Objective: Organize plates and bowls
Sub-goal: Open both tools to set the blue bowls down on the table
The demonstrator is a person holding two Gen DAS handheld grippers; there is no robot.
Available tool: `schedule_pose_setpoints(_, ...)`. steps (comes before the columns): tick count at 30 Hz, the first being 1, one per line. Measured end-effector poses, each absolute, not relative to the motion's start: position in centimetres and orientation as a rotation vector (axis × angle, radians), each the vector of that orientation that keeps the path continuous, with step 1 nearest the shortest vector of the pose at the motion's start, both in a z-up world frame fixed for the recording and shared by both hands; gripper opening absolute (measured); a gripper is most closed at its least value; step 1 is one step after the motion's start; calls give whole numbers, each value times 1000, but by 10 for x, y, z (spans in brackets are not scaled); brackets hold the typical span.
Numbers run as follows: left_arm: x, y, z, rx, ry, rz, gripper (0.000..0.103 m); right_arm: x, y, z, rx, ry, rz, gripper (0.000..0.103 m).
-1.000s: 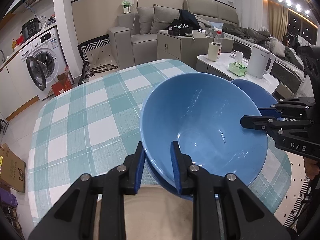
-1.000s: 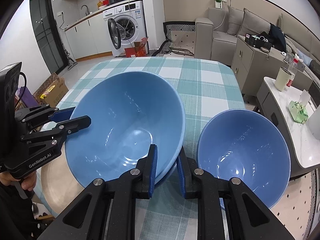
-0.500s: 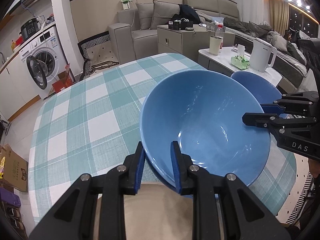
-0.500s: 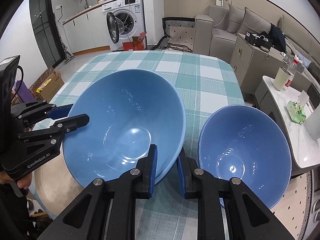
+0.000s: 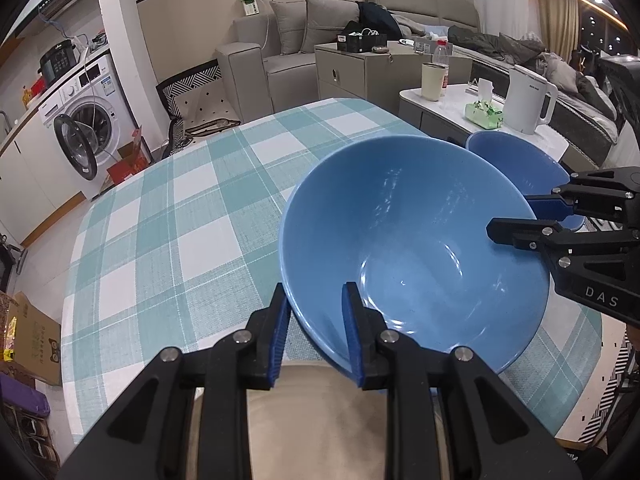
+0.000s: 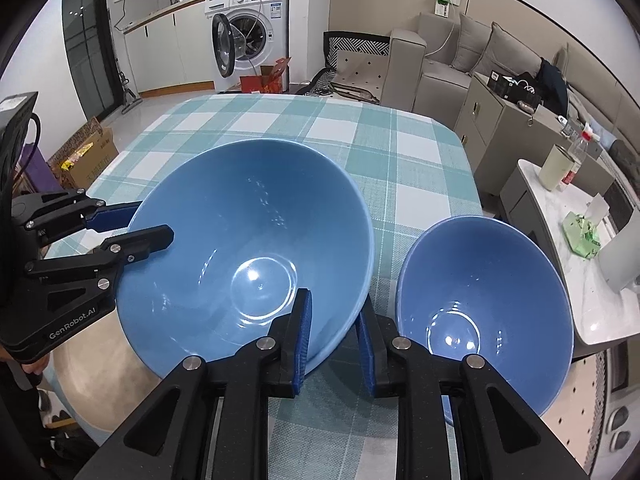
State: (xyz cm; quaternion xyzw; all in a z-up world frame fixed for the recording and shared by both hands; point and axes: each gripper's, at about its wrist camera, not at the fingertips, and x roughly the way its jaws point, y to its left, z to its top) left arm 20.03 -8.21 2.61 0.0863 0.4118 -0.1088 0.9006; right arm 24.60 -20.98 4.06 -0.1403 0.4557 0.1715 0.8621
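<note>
A large blue bowl is held by both grippers over the checked table. My left gripper is shut on its near rim, one finger inside and one outside. My right gripper is shut on the opposite rim; it shows in the left wrist view. The large bowl fills the right wrist view's centre, with the left gripper at its left rim. A smaller blue bowl sits on the table to its right, also seen behind the big bowl.
The table has a teal and white checked cloth. A beige chair seat lies below the table's near edge. A side table with a kettle, cup and tissue pack stands on the right. A cardboard box is on the floor.
Both grippers keep their hold on the large bowl. The bowl has lifted and shifted slightly, with more of the table showing beyond it.
</note>
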Motion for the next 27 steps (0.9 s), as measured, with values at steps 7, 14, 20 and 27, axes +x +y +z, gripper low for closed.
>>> schedule_pose_setpoints(7, 200, -81, 25, 173, 863, -232, 31, 241, -205, 39, -352, 937, 349, 25)
schedule_pose_setpoints(14, 199, -79, 30, 166, 844, -247, 44, 242, -211, 39, -346, 920, 354, 33)
schedule_pose_setpoints(20, 196, -79, 40, 166, 809, -249, 53, 238, -220, 53, -303, 886, 365, 49)
schedule_pose_setpoints(27, 195, -74, 46, 109, 804, -254, 75, 228, -228, 65, -199, 838, 382, 88)
